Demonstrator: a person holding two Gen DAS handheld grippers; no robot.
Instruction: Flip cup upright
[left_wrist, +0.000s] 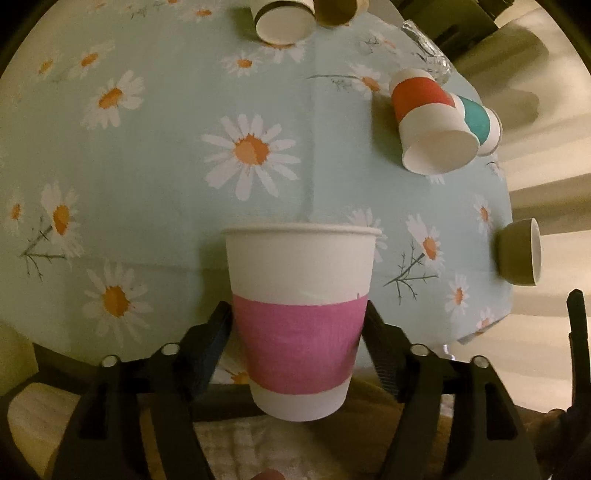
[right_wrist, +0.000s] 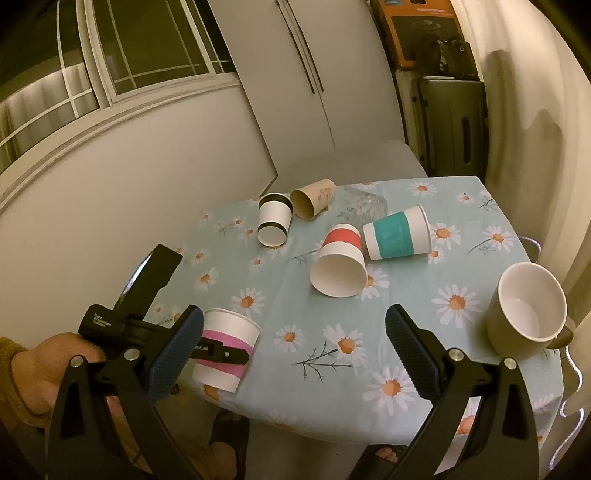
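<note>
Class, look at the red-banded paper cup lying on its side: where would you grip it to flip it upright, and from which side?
Grip the red-banded cup across its white wall near the open rim, fingers on opposite sides, coming from above. It lies on its side, mouth towards the table's near edge, and the teal-banded cup sits close beside it.

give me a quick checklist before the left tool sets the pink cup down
1. Grip: left tool shut on the pink-banded cup, fingers on both sides of the band: ok.
2. Cup upright, rim up: ok.
3. Base over the tablecloth: cup is at the near edge, base partly past it: not ok.
4. Base touching the cloth: cannot tell.
5. Right tool open, holding nothing, apart from the cup: ok.
6. Other cups clear of the spot: red-banded cup lies apart: ok.
</note>
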